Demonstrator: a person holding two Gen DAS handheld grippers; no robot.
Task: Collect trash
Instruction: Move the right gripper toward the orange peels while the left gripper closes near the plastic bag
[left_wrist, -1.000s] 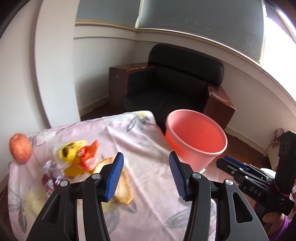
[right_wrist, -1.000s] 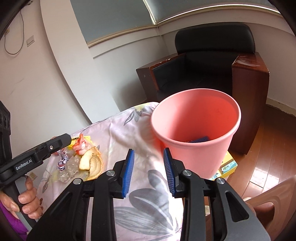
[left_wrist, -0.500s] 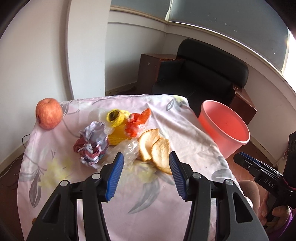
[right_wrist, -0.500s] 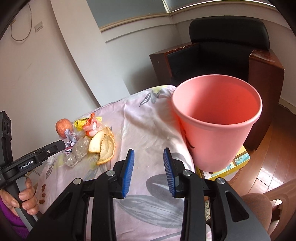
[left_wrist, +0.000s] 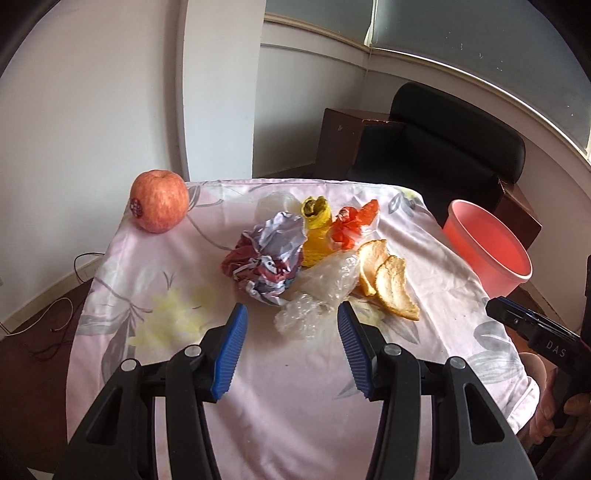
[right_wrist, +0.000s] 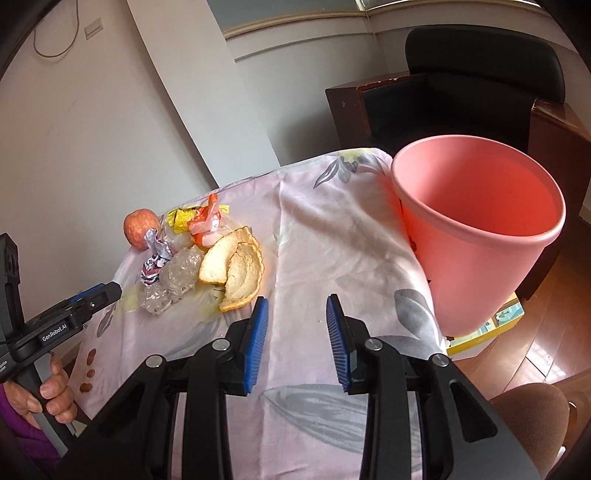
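A heap of trash lies on the pink flowered tablecloth (left_wrist: 288, 376): a crumpled silver-and-red wrapper (left_wrist: 269, 254), a clear plastic wad (left_wrist: 321, 295), a yellow wrapper (left_wrist: 316, 232), an orange-red wrapper (left_wrist: 351, 225) and two orange peels (left_wrist: 388, 280). My left gripper (left_wrist: 290, 325) hangs open just before the clear plastic, with nothing between its fingers. My right gripper (right_wrist: 295, 314) is open and empty over bare cloth, right of the peels (right_wrist: 236, 269). A pink bin (right_wrist: 476, 225) stands off the table's right edge.
A red apple (left_wrist: 159, 201) sits at the table's far left corner. A black armchair (left_wrist: 443, 155) with brown wooden sides stands behind the table. A person's hand (right_wrist: 51, 391) holds the left gripper's handle. Wooden floor and a yellow box (right_wrist: 491, 325) lie below the bin.
The left gripper has swung left and down from the bin side to face the trash heap, which now lies close before it. The right gripper shifted so the bin slid right and the trash came nearer.
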